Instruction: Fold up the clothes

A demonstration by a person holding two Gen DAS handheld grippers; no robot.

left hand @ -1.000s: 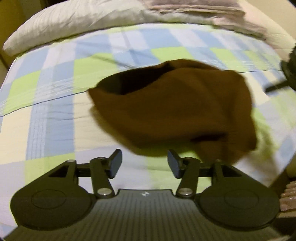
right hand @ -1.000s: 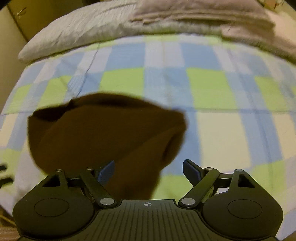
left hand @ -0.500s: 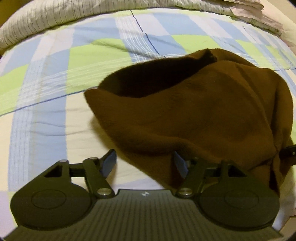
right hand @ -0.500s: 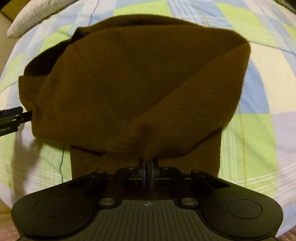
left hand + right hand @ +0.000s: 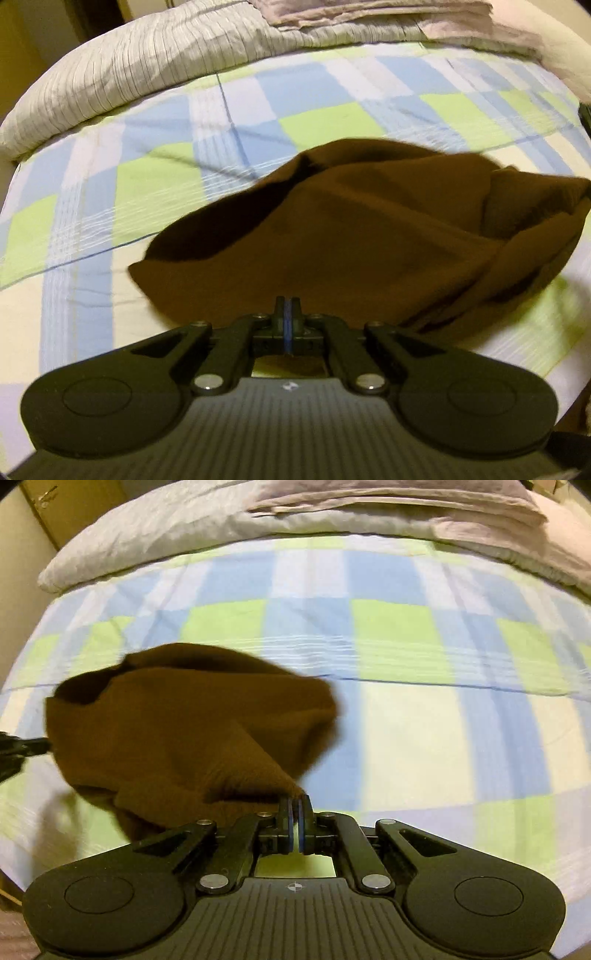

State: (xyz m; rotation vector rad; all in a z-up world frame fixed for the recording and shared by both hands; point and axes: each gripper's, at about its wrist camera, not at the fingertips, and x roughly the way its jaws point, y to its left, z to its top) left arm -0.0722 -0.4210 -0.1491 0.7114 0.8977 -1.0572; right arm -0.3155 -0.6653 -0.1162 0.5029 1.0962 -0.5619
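Note:
A brown knit garment (image 5: 351, 236) lies bunched on the checked bedsheet (image 5: 110, 206) near the bed's front edge. My left gripper (image 5: 284, 301) is shut on its near hem, which rises off the sheet. In the right wrist view the same garment (image 5: 177, 731) fills the left half. My right gripper (image 5: 295, 801) is shut on a corner of it, pulled to a point. The left gripper's tips (image 5: 22, 746) show at that view's left edge, touching the garment's far side.
A pale striped duvet (image 5: 147, 66) is rolled along the head of the bed, with folded pinkish linen (image 5: 388, 498) on top. The sheet to the right of the garment (image 5: 443, 720) is bare. A yellow wall and door (image 5: 55, 513) stand at the far left.
My left gripper closed on the garment's near hem. Both grippers have lifted and pulled back, and the garment now hangs bunched between them instead of lying spread.

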